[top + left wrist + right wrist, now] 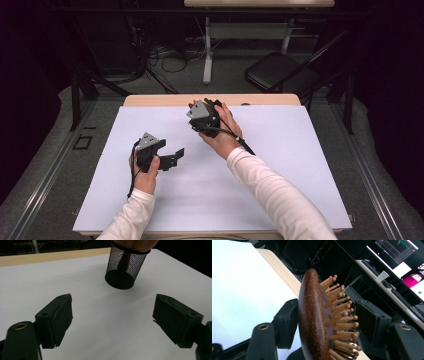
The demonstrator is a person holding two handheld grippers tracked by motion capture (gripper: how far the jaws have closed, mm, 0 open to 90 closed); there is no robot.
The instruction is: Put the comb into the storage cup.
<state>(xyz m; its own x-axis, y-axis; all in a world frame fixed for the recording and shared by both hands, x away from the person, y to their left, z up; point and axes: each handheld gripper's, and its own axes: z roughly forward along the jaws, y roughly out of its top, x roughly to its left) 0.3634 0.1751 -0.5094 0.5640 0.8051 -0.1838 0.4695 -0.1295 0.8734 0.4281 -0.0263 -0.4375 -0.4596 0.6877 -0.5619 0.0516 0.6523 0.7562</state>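
Brush [312, 315] stands upright in the mesh cup [124, 270] at the counter's [150, 200] far edge, between our right gripper's [329, 325] parted pads, bristles barely clear of one; our left gripper [112, 320], wide open and empty, waits nearer us.

No legible text, label, brand or number on anything in view.

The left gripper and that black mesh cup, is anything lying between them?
Nothing: in the left gripper view, bare white table surface runs from the open left gripper to the mesh cup.
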